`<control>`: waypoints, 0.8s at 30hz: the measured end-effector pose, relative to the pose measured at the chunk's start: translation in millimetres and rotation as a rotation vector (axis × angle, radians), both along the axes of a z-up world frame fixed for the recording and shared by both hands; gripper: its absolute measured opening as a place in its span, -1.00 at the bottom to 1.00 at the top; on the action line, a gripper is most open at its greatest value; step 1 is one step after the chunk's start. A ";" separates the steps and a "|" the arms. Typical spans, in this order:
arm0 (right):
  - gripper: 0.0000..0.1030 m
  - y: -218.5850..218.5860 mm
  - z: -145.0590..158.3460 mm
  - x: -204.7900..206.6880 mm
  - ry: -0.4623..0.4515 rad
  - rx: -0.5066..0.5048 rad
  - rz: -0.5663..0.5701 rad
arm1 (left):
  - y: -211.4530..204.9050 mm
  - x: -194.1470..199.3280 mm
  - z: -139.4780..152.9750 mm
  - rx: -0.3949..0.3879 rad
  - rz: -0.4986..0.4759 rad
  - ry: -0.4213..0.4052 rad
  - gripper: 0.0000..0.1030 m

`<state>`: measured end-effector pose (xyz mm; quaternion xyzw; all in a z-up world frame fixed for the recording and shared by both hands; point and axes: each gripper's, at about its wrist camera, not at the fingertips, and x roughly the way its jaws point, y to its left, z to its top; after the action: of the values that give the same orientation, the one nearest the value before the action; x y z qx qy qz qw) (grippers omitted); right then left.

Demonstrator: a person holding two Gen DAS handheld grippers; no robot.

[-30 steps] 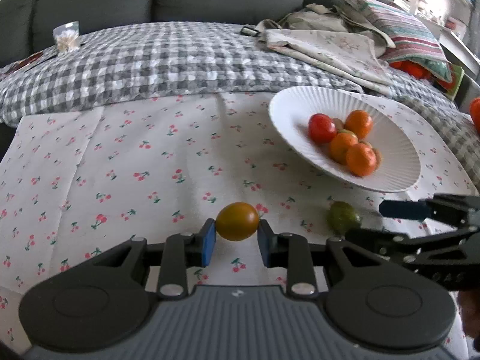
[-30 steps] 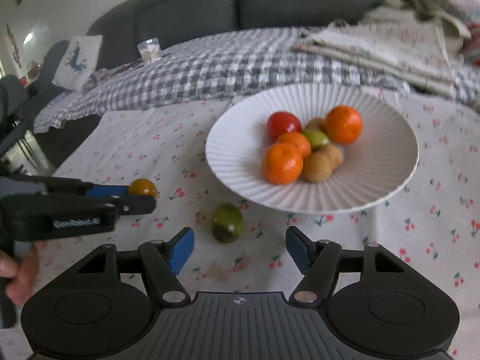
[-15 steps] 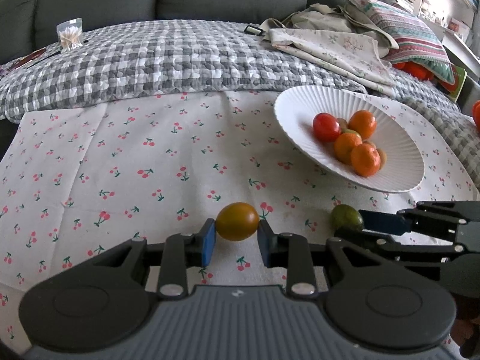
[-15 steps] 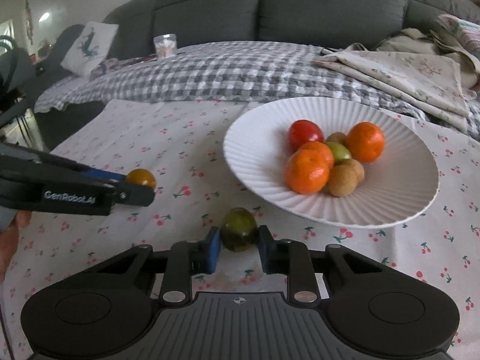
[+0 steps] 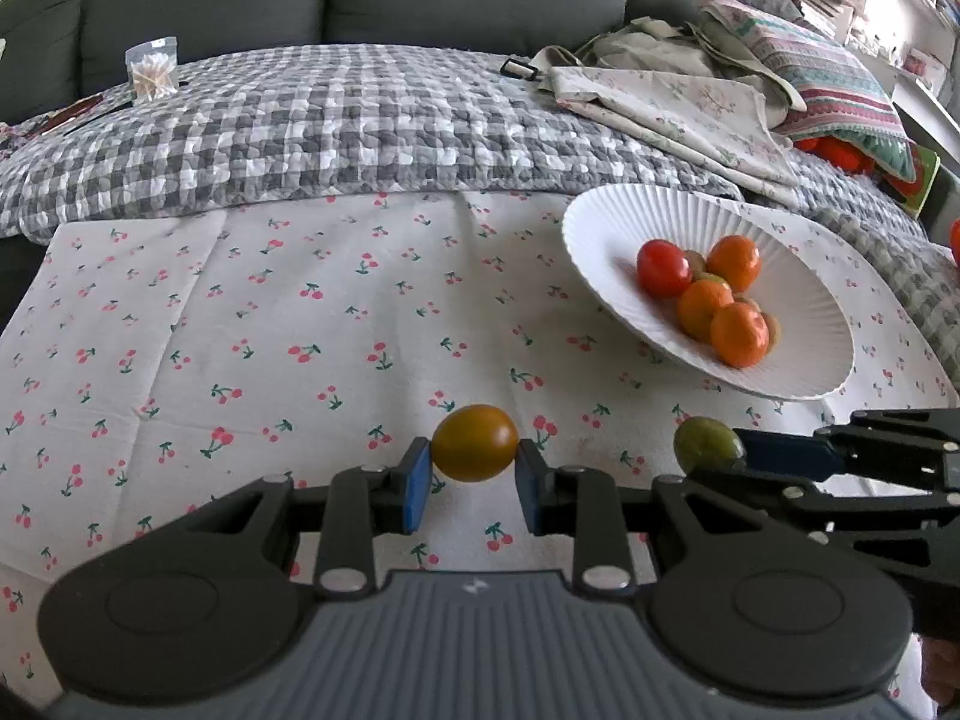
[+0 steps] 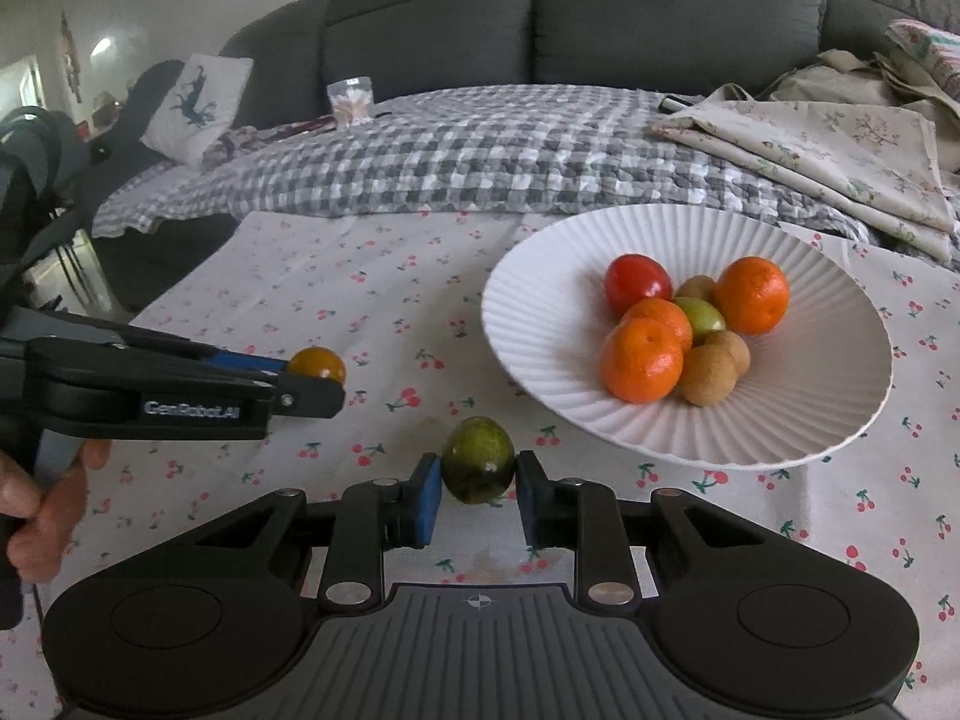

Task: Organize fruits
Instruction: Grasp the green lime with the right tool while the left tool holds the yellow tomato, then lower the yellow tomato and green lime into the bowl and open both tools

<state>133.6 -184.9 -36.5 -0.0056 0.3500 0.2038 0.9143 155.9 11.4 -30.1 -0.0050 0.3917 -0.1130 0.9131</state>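
Fruit — left tongs [image 5: 474, 480] grip amber-brown tomato [image 5: 474, 443] | right tongs [image 6: 477, 495] grip dull green fruit [image 6: 478, 459]

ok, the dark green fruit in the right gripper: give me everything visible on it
The dark green oval fruit is small and egg-shaped, with mottled olive skin that darkens to brownish at the bottom and has a dull sheen. It stands upright between the blue pads of the right gripper, which press its two sides. It is at the level of the cherry-print white tablecloth; contact underneath cannot be told. It is just in front of the white ribbed plate, apart from it. In the left wrist view the fruit shows at that gripper's tip.
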 end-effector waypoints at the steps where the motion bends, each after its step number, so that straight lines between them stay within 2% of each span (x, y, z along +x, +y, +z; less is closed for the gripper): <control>1: -0.52 0.6 1.0 -0.5 0.000 0.003 0.003 | 0.1 0.0 0.4 -0.001 0.002 -0.001 -0.45; 13: -0.52 0.6 24.4 -8.1 -0.039 0.050 0.031 | 5.8 1.8 8.2 -0.025 0.041 -0.014 -0.45; 24: -0.52 -20.6 48.0 -5.5 -0.075 0.087 -0.025 | -16.4 5.1 32.7 -0.074 0.026 -0.053 -0.45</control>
<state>128.1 -205.5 11.5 0.0309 0.3061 0.2071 0.9287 161.0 -5.0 2.6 -0.0409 0.3630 -0.1159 0.9237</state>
